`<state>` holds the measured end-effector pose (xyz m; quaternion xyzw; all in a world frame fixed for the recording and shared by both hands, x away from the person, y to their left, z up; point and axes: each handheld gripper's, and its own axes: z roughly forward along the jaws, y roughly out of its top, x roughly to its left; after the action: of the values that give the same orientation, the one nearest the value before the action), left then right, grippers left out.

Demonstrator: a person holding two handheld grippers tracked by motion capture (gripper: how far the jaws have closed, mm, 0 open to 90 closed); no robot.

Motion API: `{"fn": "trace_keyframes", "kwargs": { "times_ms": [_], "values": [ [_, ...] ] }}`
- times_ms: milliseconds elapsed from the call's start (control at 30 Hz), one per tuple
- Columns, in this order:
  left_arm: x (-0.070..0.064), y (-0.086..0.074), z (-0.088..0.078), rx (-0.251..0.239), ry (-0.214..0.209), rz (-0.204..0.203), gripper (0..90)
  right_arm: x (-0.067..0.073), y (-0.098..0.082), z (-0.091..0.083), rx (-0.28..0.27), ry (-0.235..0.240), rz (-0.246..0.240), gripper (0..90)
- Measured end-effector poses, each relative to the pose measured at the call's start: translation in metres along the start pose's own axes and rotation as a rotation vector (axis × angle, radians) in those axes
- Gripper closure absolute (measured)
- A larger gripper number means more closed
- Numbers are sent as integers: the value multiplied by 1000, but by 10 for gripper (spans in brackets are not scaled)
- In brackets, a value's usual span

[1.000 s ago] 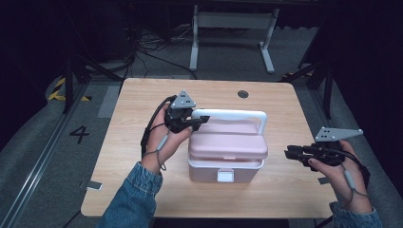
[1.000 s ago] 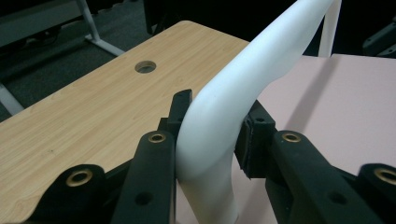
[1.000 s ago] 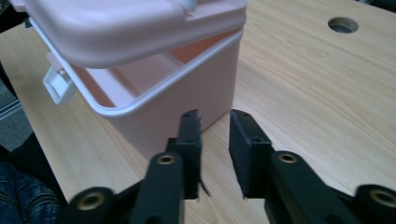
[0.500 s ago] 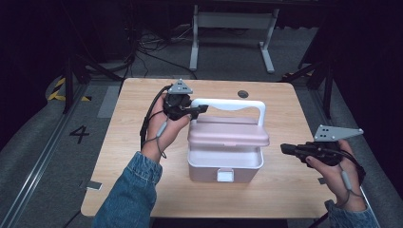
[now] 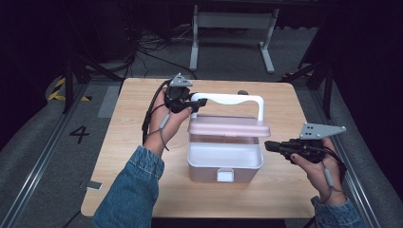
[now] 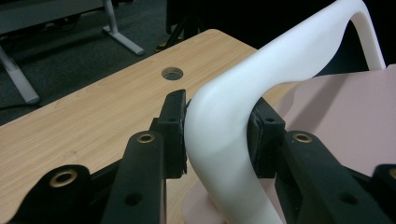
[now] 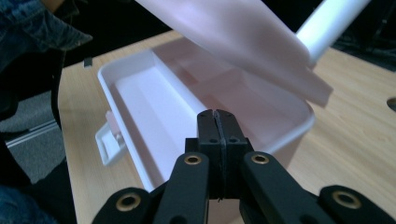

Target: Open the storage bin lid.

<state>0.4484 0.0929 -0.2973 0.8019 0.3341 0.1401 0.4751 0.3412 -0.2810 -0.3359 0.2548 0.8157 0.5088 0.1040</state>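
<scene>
The left gripper (image 5: 202,100), jaws just easing, clamps the white handle (image 6: 261,88) above the open pink box (image 5: 223,159), while beside the box the right gripper (image 5: 267,146) is pinched together, empty.

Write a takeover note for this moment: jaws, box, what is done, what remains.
Left gripper: jaws either side of the white handle at its bend, just eased, pads still touching it.
Right gripper: jaws shut, empty, beside the box's right side.
Box: mid-table, latch facing the person, pink lid raised partway by the handle, inside looks empty.
Done: lid unlatched and lifted.
Left: probably swing the lid fully open; watch the loosening grip.
</scene>
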Motion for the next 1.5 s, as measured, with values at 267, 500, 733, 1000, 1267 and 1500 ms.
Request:
{"fn": "trace_keyframes", "kwargs": {
  "times_ms": [267, 500, 733, 1000, 1267, 1500],
  "values": [
    [0, 0, 0, 9, 1, -2, 629, 0, 0, 10, -106, -36, -4, 900],
    [-2, -4, -3, 17, -3, 7, 479, -2, -1, 10, -139, -39, 10, 900],
    [-4, -11, -14, 8, 11, 27, 289, -3, -2, 13, -143, -34, 16, 900],
    [-2, -14, -50, -30, 34, 65, 248, -3, -2, 12, -148, -43, 18, 900],
    [-4, -26, -79, -24, 24, 100, 248, -3, -1, 12, -163, -34, 30, 900],
    [-7, -46, -96, -2, 12, 107, 248, -2, 0, 11, -179, -39, 38, 900]
  ]
}}
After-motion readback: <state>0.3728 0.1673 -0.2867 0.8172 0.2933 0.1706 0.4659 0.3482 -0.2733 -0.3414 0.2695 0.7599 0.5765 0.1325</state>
